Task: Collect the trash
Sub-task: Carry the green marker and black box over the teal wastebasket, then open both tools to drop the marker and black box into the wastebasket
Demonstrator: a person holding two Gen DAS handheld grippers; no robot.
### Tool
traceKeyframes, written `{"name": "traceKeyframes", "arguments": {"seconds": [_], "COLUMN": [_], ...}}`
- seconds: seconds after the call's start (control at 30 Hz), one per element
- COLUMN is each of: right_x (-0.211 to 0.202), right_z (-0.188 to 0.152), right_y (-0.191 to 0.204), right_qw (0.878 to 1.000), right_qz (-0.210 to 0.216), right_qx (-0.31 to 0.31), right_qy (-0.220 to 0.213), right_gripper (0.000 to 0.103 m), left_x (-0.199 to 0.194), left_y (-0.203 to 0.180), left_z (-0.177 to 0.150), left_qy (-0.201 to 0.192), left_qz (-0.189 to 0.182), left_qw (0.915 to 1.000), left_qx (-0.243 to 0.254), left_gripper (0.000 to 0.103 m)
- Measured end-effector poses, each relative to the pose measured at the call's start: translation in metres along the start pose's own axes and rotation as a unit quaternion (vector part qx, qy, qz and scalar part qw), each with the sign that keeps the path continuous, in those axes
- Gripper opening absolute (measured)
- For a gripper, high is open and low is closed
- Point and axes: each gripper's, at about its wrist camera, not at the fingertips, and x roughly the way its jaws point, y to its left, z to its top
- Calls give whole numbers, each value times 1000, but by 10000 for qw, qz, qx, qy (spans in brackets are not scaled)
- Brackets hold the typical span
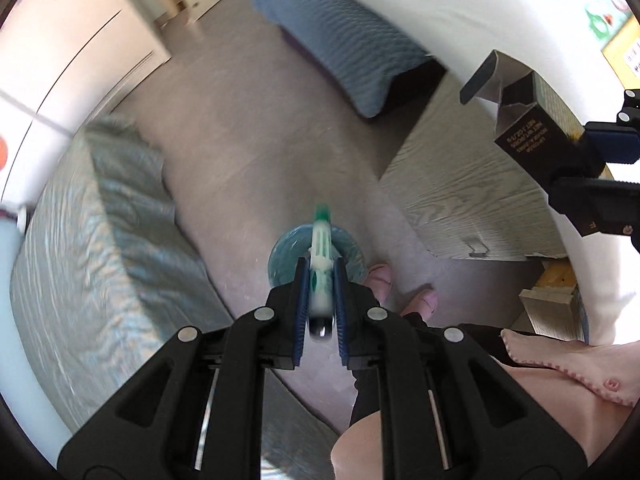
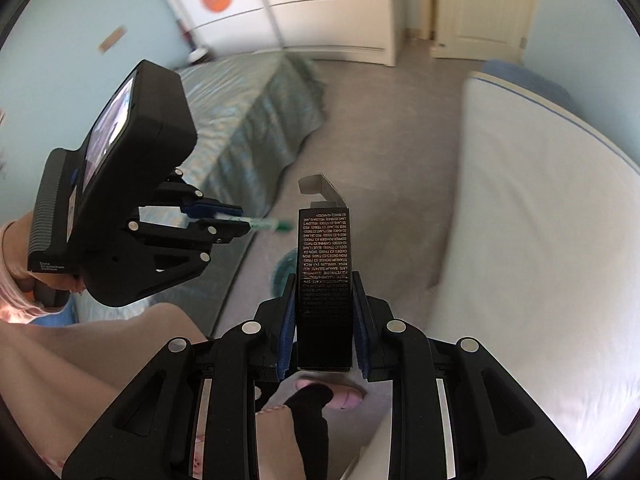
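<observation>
My left gripper (image 1: 321,270) is shut on a white tube with a green cap (image 1: 321,256), held above the floor. Directly below it on the floor is a round bin lined with a blue bag (image 1: 285,249). My right gripper (image 2: 324,284) is shut on a narrow black carton with small print (image 2: 325,264), its top flap open. The carton (image 1: 532,128) and right gripper (image 1: 576,156) show at the right of the left wrist view. The left gripper (image 2: 236,220) with the tube (image 2: 272,224) shows at the left of the right wrist view, with the bin (image 2: 286,270) beyond it.
A bed with a teal cover (image 1: 100,256) is on the left. A white mattress (image 2: 540,240) stands on the right. A wood-grain board (image 1: 472,196) and a blue cushion (image 1: 344,44) lie on the grey floor. The person's slippered feet (image 1: 380,276) are near the bin.
</observation>
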Motion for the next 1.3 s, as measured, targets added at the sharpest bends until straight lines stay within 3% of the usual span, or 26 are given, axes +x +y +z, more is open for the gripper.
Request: {"name": "traceKeyframes", "arguments": {"seconds": [0.33,1.1,1.17,1.2,1.23,1.3], "right_x": [25,62,61,61,60,58], "right_z": [19,34,36,37,37,37], "right_y": [25,39,39,38,37,34], "right_qw": [9970,9921,9920,9923,9927,9932], "right_qz": [413,638,689,692,668,626], "right_qx": [-607,-671,-641,-624,-625,-605], "right_qy": [253,848,838,818,784,772], "right_gripper": [26,27,35,52,59,59], "left_x": [9,29,30,30,30,32], "left_y": [36,63,63,63,63,62], "left_z": [-24,-34,-34,-34,-34,-34], "left_qy": [264,522,532,520,507,543], "left_qz": [-31,-133,-92,-57,-22,35], "left_qw": [9974,9940,9939,9939,9942,9945], "left_qx": [-666,-948,-964,-967,-950,-895], "left_gripper": [11,12,34,57,64,64]}}
